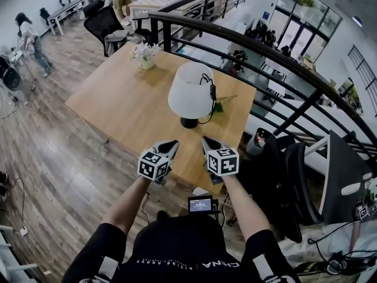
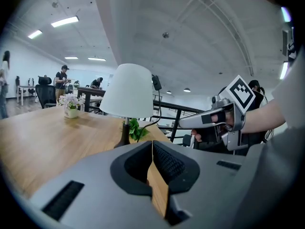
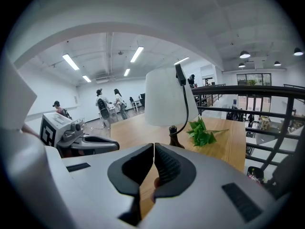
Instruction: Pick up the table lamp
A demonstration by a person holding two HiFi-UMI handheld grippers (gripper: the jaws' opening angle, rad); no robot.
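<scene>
The table lamp [image 1: 189, 91], with a white shade, a dark base and a black cord over the shade, stands on the wooden table [image 1: 118, 108] towards its right side. It also shows ahead in the left gripper view as the lamp [image 2: 127, 92] and in the right gripper view as the lamp [image 3: 169, 99]. My left gripper [image 1: 170, 147] and right gripper [image 1: 207, 142] hover side by side near the table's front edge, short of the lamp and apart from it. Both are shut with nothing between the jaws.
A green leafy sprig [image 1: 218, 105] lies just right of the lamp base. A small pot of flowers [image 1: 145, 55] sits at the table's far corner. A black railing [image 1: 247, 46] runs behind the table. Office chairs [image 1: 106, 25] and people stand beyond.
</scene>
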